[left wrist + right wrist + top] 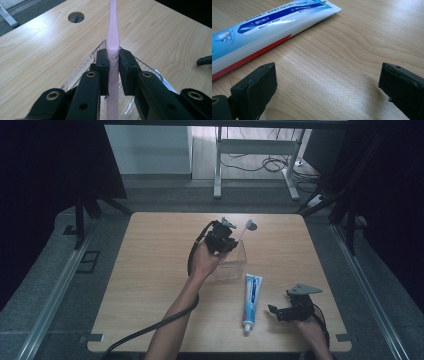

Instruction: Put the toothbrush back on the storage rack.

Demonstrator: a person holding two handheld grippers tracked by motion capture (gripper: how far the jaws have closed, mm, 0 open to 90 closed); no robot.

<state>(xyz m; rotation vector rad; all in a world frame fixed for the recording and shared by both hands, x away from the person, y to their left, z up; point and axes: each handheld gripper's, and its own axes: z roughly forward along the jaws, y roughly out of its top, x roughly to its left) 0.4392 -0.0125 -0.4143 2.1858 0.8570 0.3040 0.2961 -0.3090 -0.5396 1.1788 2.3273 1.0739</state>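
One clear plastic cup (231, 265) stands mid-table (150, 285); above its rim the left gripper (113, 62) clamps one pink toothbrush (113, 37), whose handle runs down into the cup in the left gripper view; one toothpaste tube (251, 300) lies just beside the cup; the right gripper (327, 82), jaws spread and empty, rests beside the tube.
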